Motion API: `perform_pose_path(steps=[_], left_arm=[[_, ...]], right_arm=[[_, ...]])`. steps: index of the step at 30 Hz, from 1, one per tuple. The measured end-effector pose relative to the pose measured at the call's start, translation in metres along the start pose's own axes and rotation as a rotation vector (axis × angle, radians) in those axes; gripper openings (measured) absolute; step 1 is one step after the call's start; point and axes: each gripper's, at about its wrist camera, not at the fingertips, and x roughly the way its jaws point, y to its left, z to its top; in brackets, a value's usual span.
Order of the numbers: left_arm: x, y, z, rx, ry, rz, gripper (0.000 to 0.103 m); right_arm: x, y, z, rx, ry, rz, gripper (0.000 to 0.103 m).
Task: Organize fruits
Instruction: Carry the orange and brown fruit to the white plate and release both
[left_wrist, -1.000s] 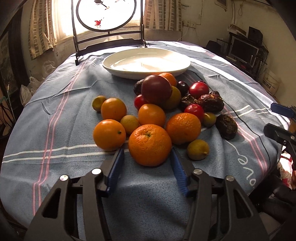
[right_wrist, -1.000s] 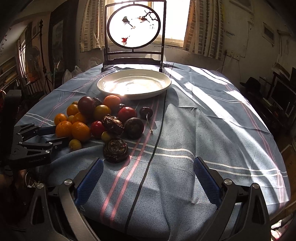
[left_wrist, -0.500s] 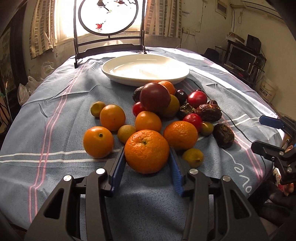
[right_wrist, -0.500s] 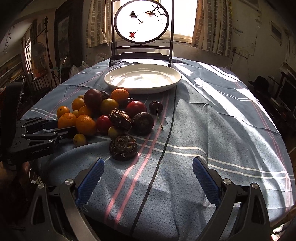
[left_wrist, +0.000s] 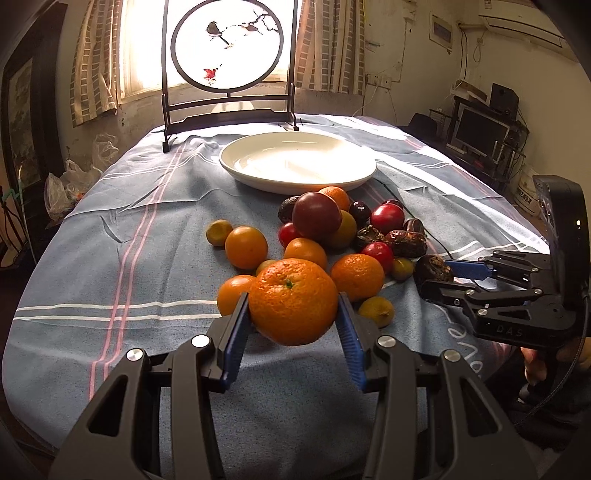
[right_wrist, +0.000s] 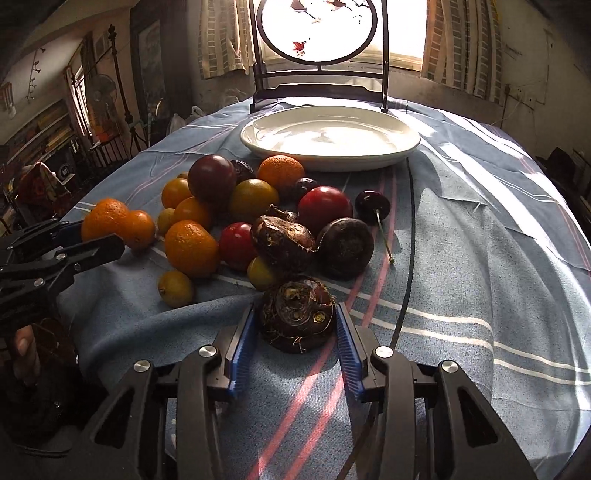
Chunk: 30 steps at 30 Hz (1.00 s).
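A pile of fruit lies on the blue cloth in front of an empty white plate (left_wrist: 258, 177), which also shows in the right wrist view (right_wrist: 369, 158). My left gripper (left_wrist: 293, 314) is shut on a large orange (left_wrist: 293, 301) and holds it just above the cloth. In the right wrist view the left gripper (right_wrist: 92, 240) is at the left with the orange (right_wrist: 105, 219). My right gripper (right_wrist: 295, 321) has its blue pads against both sides of a dark brown water chestnut (right_wrist: 297, 314) resting on the cloth. In the left wrist view the right gripper (left_wrist: 443, 277) holds the chestnut (left_wrist: 434, 269).
A round painted screen on a dark stand (left_wrist: 227, 48) stands behind the plate. Oranges (right_wrist: 190, 247), red tomatoes (right_wrist: 325, 208), a dark plum (right_wrist: 212, 177), a cherry (right_wrist: 371, 210), more chestnuts (right_wrist: 282, 238) and small yellow fruits (right_wrist: 175, 288) crowd the middle. A thin black cord (right_wrist: 410, 221) crosses the cloth.
My left gripper closed on the large orange and lifted it a little. My right gripper moved forward to the nearest water chestnut and closed around it.
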Motion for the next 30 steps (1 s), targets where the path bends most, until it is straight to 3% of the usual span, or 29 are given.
perform_pose_path(steps=[7,15,23,27,30], left_arm=[[-0.002,0.003,0.010,-0.004,-0.025,-0.019,0.044],[0.020,0.003,0.065,0.029,-0.030,-0.012,0.044],[0.102,0.007,0.139,0.030,0.056,-0.016,0.045],[0.160,0.020,0.165,-0.017,0.165,-0.004,0.045],[0.193,0.030,0.177,-0.061,0.244,-0.011,0.045]], right_arm=[[-0.034,-0.017,0.012,0.033,-0.094,0.015,0.042],[-0.034,-0.047,0.076,0.059,-0.134,0.009,0.043],[0.045,-0.066,0.147,0.044,-0.037,-0.046,0.043],[0.091,-0.079,0.177,0.052,0.018,-0.062,0.043],[0.108,-0.085,0.195,0.058,-0.012,-0.078,0.045]])
